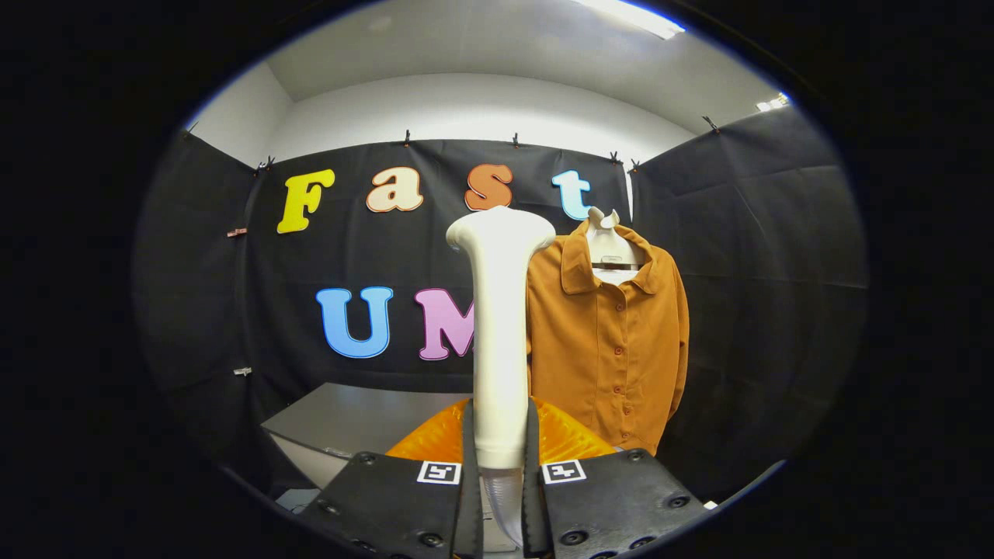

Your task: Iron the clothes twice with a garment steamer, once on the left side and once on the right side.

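The gripper (499,466) is clamped on the smooth, rigid handle of the cream garment steamer (499,326), which looks top-heavy and best held low, while the soft rust-orange shirt (613,341) hangs limp beyond at one o'clock.

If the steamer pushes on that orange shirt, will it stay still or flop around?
The shirt probably swings: it hangs freely from a hanger. Its soft folds suggest it's floppy and light. The claw is shut on the steamer.

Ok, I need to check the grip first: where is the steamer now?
The white steamer stands upright between the gripper fingers, clamped by its handle, just left of the orange shirt hanging beyond.
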